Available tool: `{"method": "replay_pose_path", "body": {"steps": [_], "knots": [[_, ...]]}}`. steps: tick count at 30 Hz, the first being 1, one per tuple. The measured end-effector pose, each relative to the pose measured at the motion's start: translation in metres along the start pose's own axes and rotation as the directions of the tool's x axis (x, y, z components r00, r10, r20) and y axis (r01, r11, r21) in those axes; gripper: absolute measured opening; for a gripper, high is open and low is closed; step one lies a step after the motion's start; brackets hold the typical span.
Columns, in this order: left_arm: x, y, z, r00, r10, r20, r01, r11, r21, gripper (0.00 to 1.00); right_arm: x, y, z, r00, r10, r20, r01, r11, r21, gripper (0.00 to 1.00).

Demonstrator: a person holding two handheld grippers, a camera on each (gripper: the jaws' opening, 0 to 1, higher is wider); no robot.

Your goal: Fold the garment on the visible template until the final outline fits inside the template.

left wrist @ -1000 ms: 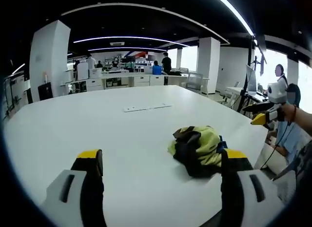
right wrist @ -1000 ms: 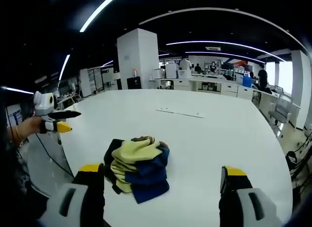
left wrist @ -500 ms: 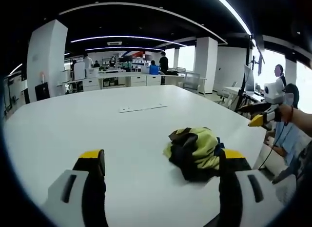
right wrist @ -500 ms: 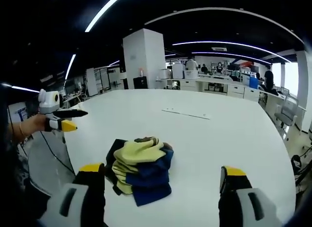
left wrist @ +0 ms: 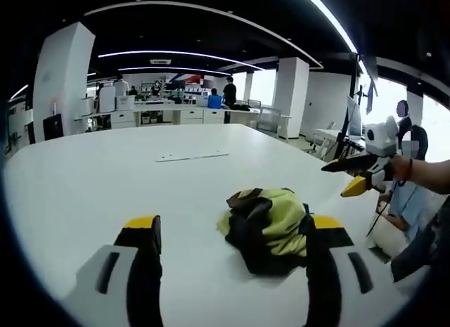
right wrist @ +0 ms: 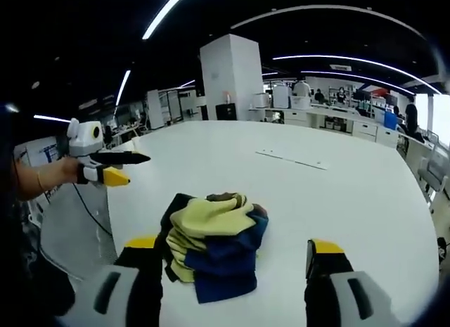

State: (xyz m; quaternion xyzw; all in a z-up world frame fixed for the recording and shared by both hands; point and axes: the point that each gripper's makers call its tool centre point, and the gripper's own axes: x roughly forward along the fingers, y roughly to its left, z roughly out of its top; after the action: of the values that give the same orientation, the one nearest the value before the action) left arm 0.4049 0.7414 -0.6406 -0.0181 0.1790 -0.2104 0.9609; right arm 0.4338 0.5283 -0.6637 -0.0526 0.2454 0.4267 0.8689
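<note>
Garment sits bunched on the white table, just ahead of my right gripper toward its left jaw; my left gripper equally near, both spread, empty.

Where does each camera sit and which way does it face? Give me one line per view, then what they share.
Left gripper view: rides the left gripper, looking across the white table at the crumpled garment; the right gripper and a forearm show at right.
Right gripper view: rides the right gripper, facing the garment; the left gripper and a wrist show at left.
Shared: garment, table, both open grippers.
</note>
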Motion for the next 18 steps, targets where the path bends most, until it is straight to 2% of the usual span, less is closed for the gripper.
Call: {"method": "replay_pose_path", "body": {"steps": [3,9,18], "knots": [[0.009,-0.007,-0.002,1.0,-0.023,0.008,0.023,1.0,0.004,0.74,0.003,0.0,0.001,1.0,0.013,0.016,-0.014,0.999,0.038,0.78],[0.024,-0.011,-0.016,0.997,-0.073,-0.021,0.073,0.997,-0.009,0.64,0.011,-0.006,-0.006,1.0,-0.004,0.013,0.002,0.995,0.097,0.68],[0.038,-0.006,-0.031,0.993,-0.101,-0.059,0.099,0.994,-0.041,0.51,0.025,-0.014,-0.012,1.0,-0.011,0.017,0.009,0.988,0.154,0.48]]}}
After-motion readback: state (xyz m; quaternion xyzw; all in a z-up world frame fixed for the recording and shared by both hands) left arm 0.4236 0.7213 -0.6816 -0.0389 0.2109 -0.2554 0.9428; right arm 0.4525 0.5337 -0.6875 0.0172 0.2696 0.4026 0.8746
